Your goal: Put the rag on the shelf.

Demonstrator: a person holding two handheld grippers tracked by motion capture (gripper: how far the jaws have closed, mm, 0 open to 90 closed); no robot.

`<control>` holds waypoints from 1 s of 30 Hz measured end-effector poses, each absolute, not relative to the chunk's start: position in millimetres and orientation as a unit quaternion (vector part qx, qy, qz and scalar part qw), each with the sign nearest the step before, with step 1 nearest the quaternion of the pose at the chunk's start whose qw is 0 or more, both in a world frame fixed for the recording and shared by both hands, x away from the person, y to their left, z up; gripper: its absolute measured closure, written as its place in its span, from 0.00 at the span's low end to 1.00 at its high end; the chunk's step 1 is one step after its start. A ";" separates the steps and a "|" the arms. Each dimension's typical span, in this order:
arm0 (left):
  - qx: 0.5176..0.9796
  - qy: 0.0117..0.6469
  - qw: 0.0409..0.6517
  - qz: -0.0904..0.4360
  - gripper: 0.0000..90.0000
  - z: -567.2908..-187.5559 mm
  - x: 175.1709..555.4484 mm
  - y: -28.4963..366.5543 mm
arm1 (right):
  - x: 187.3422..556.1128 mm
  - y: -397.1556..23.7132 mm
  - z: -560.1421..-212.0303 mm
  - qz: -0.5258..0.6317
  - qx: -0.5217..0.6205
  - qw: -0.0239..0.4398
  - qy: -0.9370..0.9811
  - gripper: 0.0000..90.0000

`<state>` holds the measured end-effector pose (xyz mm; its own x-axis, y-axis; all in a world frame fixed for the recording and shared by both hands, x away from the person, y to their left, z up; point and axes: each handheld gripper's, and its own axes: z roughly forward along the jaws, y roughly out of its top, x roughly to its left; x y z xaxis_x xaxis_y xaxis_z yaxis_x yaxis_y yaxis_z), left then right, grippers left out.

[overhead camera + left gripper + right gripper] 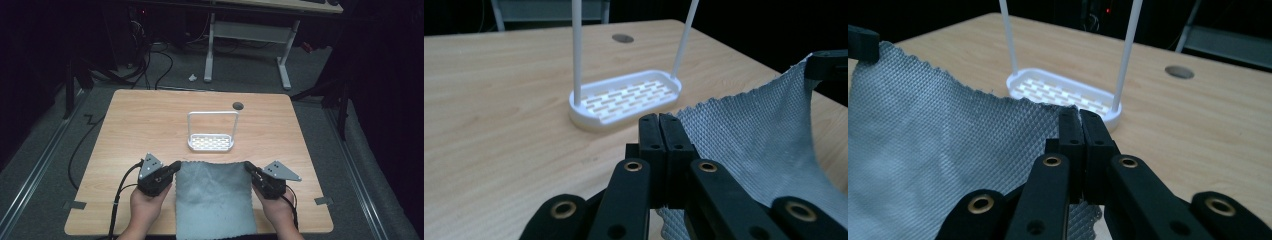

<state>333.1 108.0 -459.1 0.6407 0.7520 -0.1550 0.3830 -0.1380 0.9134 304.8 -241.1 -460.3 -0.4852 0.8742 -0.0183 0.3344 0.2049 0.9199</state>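
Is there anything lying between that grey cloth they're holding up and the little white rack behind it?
Nothing visible does. The grey cloth hangs between the left gripper and the right gripper, each pinching a far corner. Only bare table separates its far edge from the white rack.

Rough grey woven cloth (212, 197), matt wood-grain table (145, 115)

Wooden table (140, 120), white rack (211, 142), grey cloth (212, 200)

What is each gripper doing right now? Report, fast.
Left gripper: closed on the grey cloth, far left corner.
Right gripper: closed on its far right corner.
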 end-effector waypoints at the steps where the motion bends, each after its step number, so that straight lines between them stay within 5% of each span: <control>1: 0.731 0.385 0.535 0.178 0.99 -455.5 334.0 107.7 | 305.2 -241.7 -456.6 0.475 0.418 0.289 0.718 1.00; 30: 0.679 0.358 0.595 0.238 1.00 -384.5 351.9 109.7 | 319.6 -242.9 -378.6 0.537 0.388 0.350 0.663 1.00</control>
